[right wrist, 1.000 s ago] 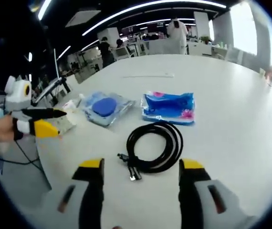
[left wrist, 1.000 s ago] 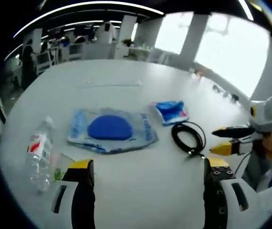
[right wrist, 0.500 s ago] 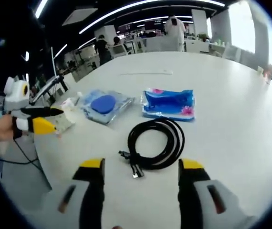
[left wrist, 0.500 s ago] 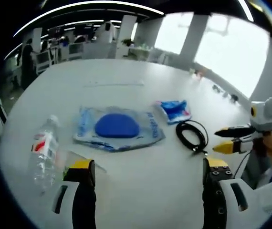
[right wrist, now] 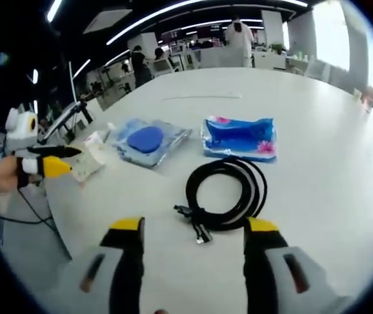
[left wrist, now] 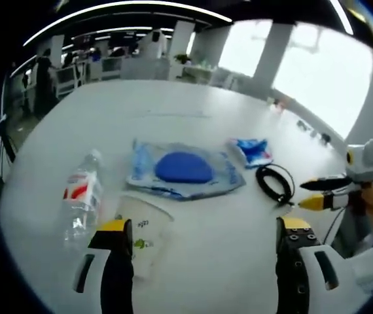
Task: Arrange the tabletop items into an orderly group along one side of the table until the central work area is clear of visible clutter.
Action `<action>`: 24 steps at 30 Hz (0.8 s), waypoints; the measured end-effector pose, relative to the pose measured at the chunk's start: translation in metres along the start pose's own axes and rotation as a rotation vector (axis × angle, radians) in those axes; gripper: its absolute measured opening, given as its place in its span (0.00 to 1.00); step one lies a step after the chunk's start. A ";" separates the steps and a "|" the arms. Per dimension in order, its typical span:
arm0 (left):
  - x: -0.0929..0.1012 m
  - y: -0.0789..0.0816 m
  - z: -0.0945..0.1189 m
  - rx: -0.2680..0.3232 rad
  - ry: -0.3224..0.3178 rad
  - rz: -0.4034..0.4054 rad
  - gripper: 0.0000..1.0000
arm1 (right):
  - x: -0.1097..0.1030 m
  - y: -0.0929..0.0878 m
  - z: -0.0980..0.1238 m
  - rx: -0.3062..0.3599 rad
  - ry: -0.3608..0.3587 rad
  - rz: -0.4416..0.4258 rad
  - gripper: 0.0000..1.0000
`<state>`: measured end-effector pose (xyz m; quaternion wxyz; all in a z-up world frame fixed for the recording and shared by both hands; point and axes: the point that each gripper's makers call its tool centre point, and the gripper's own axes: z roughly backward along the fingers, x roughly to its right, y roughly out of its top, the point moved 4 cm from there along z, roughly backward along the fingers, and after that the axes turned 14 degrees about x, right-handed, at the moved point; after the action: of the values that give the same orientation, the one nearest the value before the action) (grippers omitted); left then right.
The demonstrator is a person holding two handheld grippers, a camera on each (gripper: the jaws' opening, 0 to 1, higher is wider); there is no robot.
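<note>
On the large white round table (left wrist: 193, 104), the left gripper view shows the left gripper (left wrist: 199, 232) hovering low with its yellow-tipped black jaws spread wide and holding nothing; just ahead of its left-hand jaw lies a clear plastic cup on its side (left wrist: 144, 229), and beside that a clear plastic water bottle with a red-and-white label (left wrist: 83, 199), also lying down. Beyond them rests a clear plastic bag holding a blue rounded pad (left wrist: 183, 171), then a small blue printed packet (left wrist: 252, 150) and a coiled black cable (left wrist: 273, 184) off to the right. The right gripper (left wrist: 324, 193) enters from that side, held in a hand; from here I cannot tell how its jaws stand. The right gripper view settles it: its own jaws stand well apart and empty (right wrist: 193, 229), with the cable coil (right wrist: 227, 193) just ahead between them, its plug end nearest. This view gives the packet's pink-flowered print, and the left gripper at the table's edge.
</note>
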<state>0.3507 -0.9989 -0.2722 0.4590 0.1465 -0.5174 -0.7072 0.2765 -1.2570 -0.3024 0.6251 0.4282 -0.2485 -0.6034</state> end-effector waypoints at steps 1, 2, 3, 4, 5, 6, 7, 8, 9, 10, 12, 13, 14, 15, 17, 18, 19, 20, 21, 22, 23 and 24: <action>-0.001 0.000 0.000 -0.001 0.000 -0.001 0.87 | -0.001 0.000 0.000 0.000 -0.001 0.000 0.60; -0.004 0.000 0.001 -0.002 0.001 -0.002 0.87 | -0.002 0.000 -0.001 -0.001 -0.001 0.001 0.60; -0.005 0.000 0.002 -0.002 0.002 -0.002 0.87 | -0.003 0.000 -0.001 -0.001 -0.001 0.001 0.60; -0.007 0.000 0.003 -0.002 0.001 -0.001 0.87 | -0.003 0.000 -0.001 -0.001 -0.003 0.002 0.60; -0.008 -0.001 0.003 -0.003 0.001 0.000 0.87 | -0.004 0.001 -0.001 -0.001 -0.004 0.002 0.60; -0.008 -0.001 0.003 -0.003 0.000 -0.001 0.87 | -0.004 0.001 -0.002 0.000 -0.006 0.001 0.60; -0.010 -0.001 0.004 -0.004 -0.001 -0.001 0.87 | -0.004 0.001 -0.002 0.001 -0.008 0.000 0.60; -0.011 -0.002 0.004 -0.005 -0.001 -0.001 0.87 | -0.005 0.002 -0.001 0.003 -0.011 -0.002 0.60; -0.013 -0.003 0.005 -0.006 -0.001 -0.001 0.87 | -0.006 0.002 -0.001 0.004 -0.013 -0.002 0.60; -0.015 -0.003 0.006 -0.005 -0.001 -0.004 0.86 | -0.007 0.002 0.000 0.005 -0.016 -0.003 0.60; -0.018 -0.005 0.007 -0.010 -0.004 -0.008 0.86 | -0.009 0.001 0.000 0.002 -0.020 -0.007 0.59; -0.019 -0.007 0.009 -0.013 -0.006 -0.015 0.85 | -0.009 0.000 0.000 0.000 -0.023 -0.008 0.59; -0.021 -0.008 0.010 -0.014 -0.005 -0.016 0.85 | -0.010 -0.001 0.001 -0.001 -0.025 -0.009 0.59; -0.022 -0.009 0.012 -0.017 -0.005 -0.011 0.85 | -0.011 -0.002 0.001 -0.003 -0.030 -0.013 0.59; -0.024 -0.010 0.013 -0.019 -0.012 -0.006 0.85 | -0.014 -0.006 0.002 -0.007 -0.037 -0.019 0.59; -0.025 -0.011 0.014 -0.020 -0.013 -0.007 0.85 | -0.015 -0.007 0.002 -0.008 -0.038 -0.020 0.59; -0.026 -0.012 0.014 -0.022 -0.016 -0.012 0.85 | -0.018 -0.010 0.003 -0.011 -0.043 -0.023 0.59; -0.028 -0.014 0.014 -0.027 -0.019 -0.015 0.84 | -0.020 -0.012 0.003 -0.013 -0.045 -0.025 0.59; -0.030 -0.015 0.014 -0.031 -0.024 -0.017 0.84 | -0.022 -0.015 0.003 -0.016 -0.048 -0.029 0.59; -0.031 -0.016 0.015 -0.033 -0.027 -0.016 0.84 | -0.024 -0.016 0.003 -0.017 -0.050 -0.031 0.58; -0.031 -0.016 0.016 -0.038 -0.040 -0.016 0.84 | -0.026 -0.017 0.004 -0.018 -0.052 -0.034 0.58; -0.030 -0.016 0.016 -0.041 -0.052 -0.020 0.85 | -0.027 -0.019 0.004 -0.019 -0.057 -0.040 0.58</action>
<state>0.3477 -0.9642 -0.2877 0.4413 0.1240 -0.5132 -0.7256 0.2589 -1.2298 -0.3102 0.6097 0.4099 -0.2518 -0.6299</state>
